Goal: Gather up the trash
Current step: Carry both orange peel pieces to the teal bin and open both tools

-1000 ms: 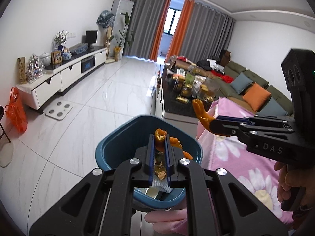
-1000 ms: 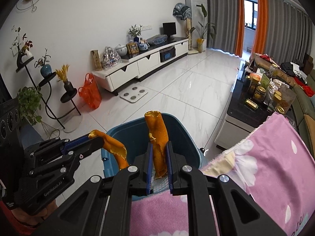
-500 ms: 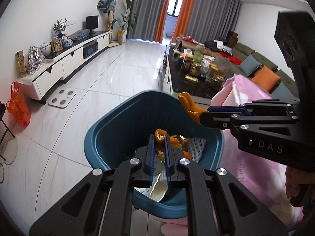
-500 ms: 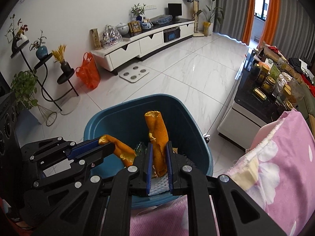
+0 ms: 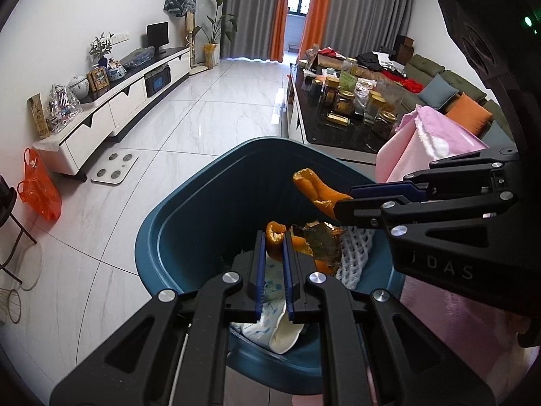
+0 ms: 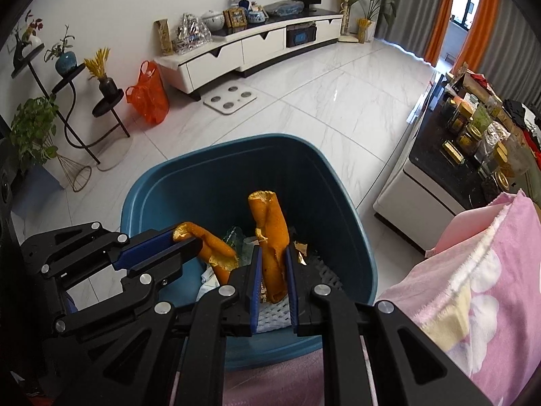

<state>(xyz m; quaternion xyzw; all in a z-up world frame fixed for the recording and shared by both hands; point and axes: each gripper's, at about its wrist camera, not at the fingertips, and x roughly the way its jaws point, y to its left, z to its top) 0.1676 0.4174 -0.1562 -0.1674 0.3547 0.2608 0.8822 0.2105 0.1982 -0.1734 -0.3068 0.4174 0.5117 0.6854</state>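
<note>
A teal trash bin (image 5: 189, 223) stands on the floor below both grippers; it also shows in the right wrist view (image 6: 216, 182). My left gripper (image 5: 274, 237) is shut on a piece of orange peel (image 5: 274, 240) over the bin's opening. My right gripper (image 6: 272, 253) is shut on a longer strip of orange peel (image 6: 268, 223), also over the bin; it shows at the right of the left wrist view (image 5: 341, 199). Inside the bin lie a white foam net (image 5: 355, 253), a crumpled gold wrapper (image 5: 321, 240) and white paper (image 5: 280, 331).
A table with a pink flowered cloth (image 6: 473, 291) is right beside the bin. A black coffee table (image 5: 334, 121) with jars stands beyond it. A white TV cabinet (image 6: 250, 47), an orange bag (image 6: 148, 94), a scale (image 6: 230, 99) and a plant stand (image 6: 67, 101) line the wall.
Both grippers moved forward and down over the bin with their peels still held. The bin now fills more of both views and its contents show.
</note>
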